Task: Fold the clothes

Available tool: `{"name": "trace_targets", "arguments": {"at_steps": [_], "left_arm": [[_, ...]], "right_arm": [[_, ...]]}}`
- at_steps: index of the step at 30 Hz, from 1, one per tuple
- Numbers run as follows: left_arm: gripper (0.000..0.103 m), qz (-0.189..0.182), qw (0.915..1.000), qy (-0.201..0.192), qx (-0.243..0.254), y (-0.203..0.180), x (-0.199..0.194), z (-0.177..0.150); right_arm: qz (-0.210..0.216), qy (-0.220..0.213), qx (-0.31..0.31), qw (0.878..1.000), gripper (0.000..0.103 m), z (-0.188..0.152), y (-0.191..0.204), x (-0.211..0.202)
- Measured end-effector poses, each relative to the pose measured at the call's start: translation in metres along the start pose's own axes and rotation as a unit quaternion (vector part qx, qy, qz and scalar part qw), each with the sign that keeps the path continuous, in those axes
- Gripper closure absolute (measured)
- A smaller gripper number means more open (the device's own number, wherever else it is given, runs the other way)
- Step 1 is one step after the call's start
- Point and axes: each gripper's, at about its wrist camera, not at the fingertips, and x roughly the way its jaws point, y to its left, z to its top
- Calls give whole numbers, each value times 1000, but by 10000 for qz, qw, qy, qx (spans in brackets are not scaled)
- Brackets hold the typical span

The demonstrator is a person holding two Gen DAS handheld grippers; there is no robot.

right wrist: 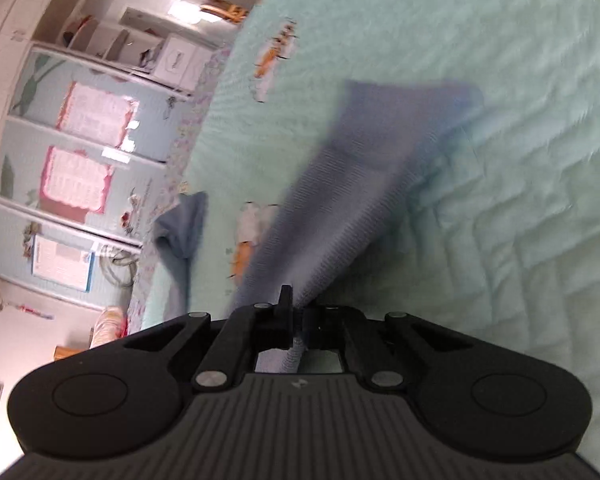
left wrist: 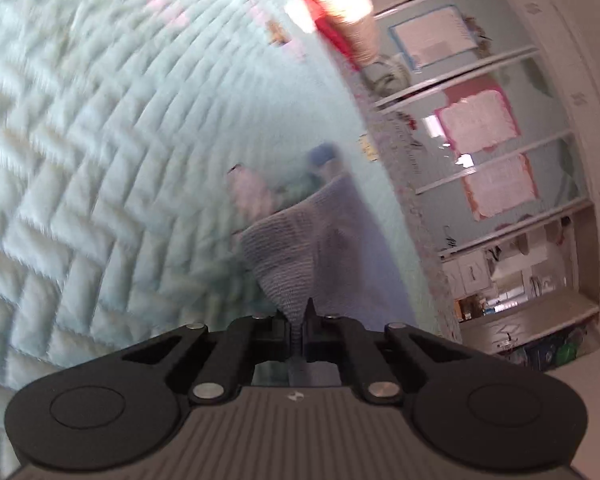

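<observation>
The left tongs [left wrist: 298, 320] are clamped on a pinch of the blue knit cloth [left wrist: 296, 248], which rises bunched and tented from between the fingers. The right tongs [right wrist: 296, 312] are likewise closed on the same sort of blue knit cloth [right wrist: 340, 200]; from there it runs out as a taut, narrowing band to a squared far edge that looks to lie on the bed [right wrist: 500, 240]. Both views are blurred, so whether the far edge is flat or lifted cannot be told.

The garment hangs between the two grips over the pale green quilted bed [left wrist: 100, 160], with another small blue heap [right wrist: 184, 224] near the bed's edge, well apart from the piece in hand. Shelves [left wrist: 480, 120] stand beyond.

The step seems to be carrying or laying a held edge for a fold. To do it well, I judge both grips should stay level with each other and keep even tension, so the cloth comes down without a twist, edge meeting edge, before either grip lets go
</observation>
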Motion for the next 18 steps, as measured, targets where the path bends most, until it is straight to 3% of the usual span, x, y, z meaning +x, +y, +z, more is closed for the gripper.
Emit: {"name": "trace_targets", "arguments": {"at_steps": [3, 6, 9, 12, 14, 18], "left_arm": [[100, -317, 9994, -133, 86, -14, -41, 9], [100, -372, 9989, -266, 47, -10, -70, 15], [100, 87, 9997, -177, 128, 7, -73, 12], [100, 654, 9961, 180, 559, 27, -49, 7], [99, 774, 9939, 313, 715, 34, -36, 3], [98, 821, 9929, 256, 824, 31, -32, 0]], "right_arm": [[130, 279, -70, 9995, 101, 1, 10, -14], [178, 676, -60, 9975, 101, 0, 8, -24], [-144, 931, 26, 9956, 101, -9, 1, -28], [-313, 1008, 42, 9944, 100, -20, -13, -35], [-547, 1010, -299, 9929, 92, -25, -20, -40], [-560, 495, -63, 9972, 80, -18, -41, -59]]}}
